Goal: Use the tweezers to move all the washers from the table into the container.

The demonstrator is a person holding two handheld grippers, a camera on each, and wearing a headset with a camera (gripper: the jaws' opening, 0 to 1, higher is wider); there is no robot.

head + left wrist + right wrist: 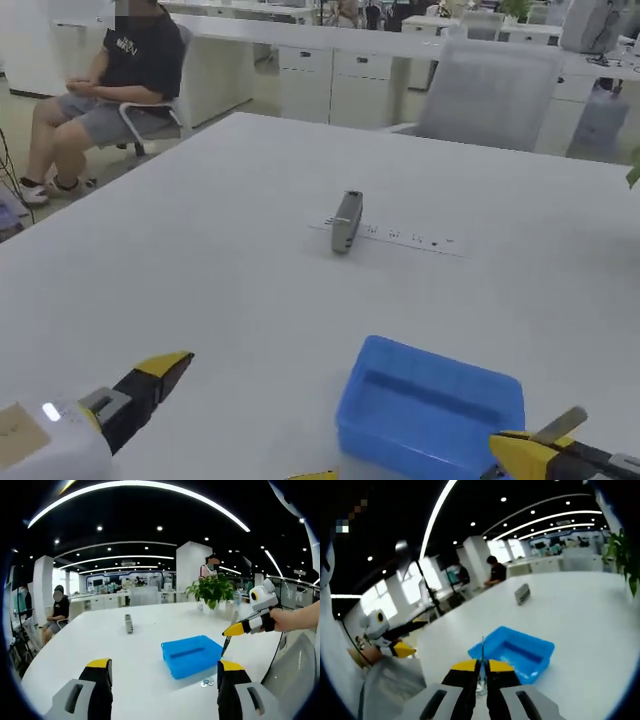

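A seated person far left, shirt print too small to read. Left tool spread, empty. Grey block stands mid-scene on the desk. Washers lie just beside the blue container. Right tool pinches the tweezers.

White table: blue container, washers, perhaps a socket block

Left claw, right claw: yellow tips; black jaws; grey-white bodies
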